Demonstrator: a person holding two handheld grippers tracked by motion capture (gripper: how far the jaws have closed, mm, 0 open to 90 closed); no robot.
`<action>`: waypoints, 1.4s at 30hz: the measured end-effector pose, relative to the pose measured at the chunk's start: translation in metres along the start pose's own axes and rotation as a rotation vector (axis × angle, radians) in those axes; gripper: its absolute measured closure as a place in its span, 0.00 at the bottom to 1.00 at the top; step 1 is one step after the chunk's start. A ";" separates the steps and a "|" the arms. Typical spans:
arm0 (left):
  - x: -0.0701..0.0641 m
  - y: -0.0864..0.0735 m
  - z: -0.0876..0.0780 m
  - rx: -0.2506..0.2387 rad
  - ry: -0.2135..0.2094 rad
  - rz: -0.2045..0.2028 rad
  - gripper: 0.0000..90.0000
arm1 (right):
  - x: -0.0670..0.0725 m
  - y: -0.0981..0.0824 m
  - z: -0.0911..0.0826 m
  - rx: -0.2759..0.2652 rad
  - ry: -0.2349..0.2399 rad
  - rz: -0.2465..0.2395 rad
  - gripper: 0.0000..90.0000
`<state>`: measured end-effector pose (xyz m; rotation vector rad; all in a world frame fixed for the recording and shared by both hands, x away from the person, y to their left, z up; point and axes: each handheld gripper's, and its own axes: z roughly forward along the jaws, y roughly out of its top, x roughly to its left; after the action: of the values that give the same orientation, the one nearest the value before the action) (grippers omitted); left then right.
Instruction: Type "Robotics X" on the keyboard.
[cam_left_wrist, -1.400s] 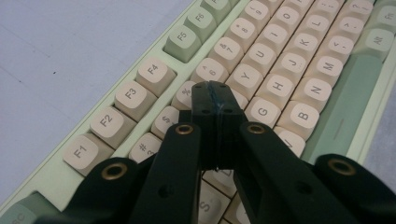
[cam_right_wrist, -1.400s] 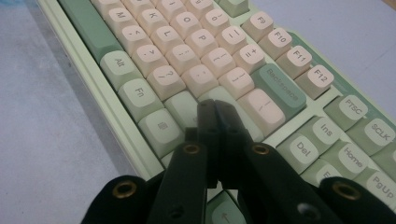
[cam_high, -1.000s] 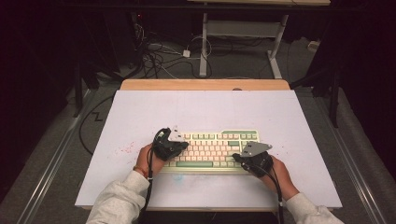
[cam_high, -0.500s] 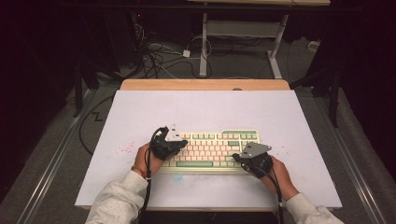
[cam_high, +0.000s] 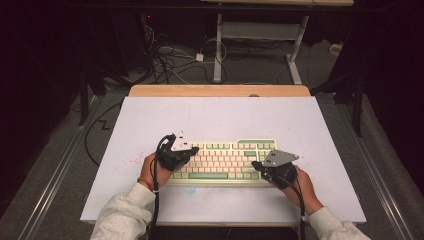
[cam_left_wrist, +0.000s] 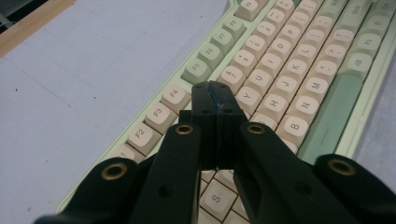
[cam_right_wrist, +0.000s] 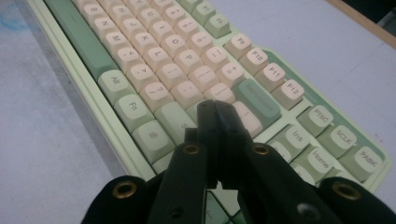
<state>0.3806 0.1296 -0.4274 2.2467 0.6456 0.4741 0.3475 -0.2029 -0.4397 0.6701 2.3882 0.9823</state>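
A pale green keyboard (cam_high: 225, 161) with cream keys lies on the white table cover, near its front edge. My left gripper (cam_high: 194, 149) is shut with nothing between its jaws, its tip low over the keyboard's left half. In the left gripper view the closed tip (cam_left_wrist: 215, 93) sits just above the number and letter rows of the keyboard (cam_left_wrist: 299, 70). My right gripper (cam_high: 255, 164) is also shut and empty, over the keyboard's right end. In the right gripper view its tip (cam_right_wrist: 212, 109) hovers by the green keys at the right of the keyboard (cam_right_wrist: 154, 51). Whether either tip touches a key I cannot tell.
The white cover (cam_high: 220, 115) spans the table, with a wooden strip (cam_high: 220, 90) along the far edge. Faint red and blue smudges (cam_high: 131, 161) mark the cover near the front. Cables (cam_high: 175, 60) and a desk frame (cam_high: 260, 35) stand on the floor beyond.
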 end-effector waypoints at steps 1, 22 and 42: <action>0.000 0.000 -0.001 -0.003 0.003 0.003 0.97 | 0.000 0.001 -0.002 -0.009 -0.002 0.004 1.00; -0.001 -0.008 -0.027 -0.088 0.028 0.033 0.97 | -0.002 0.002 -0.014 -0.044 -0.006 0.015 1.00; -0.003 -0.025 -0.043 -0.126 0.071 0.062 0.97 | -0.005 0.007 -0.022 -0.073 -0.013 0.032 1.00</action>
<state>0.3486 0.1662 -0.4181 2.1436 0.5669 0.6116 0.3405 -0.2129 -0.4196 0.6874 2.3255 1.0695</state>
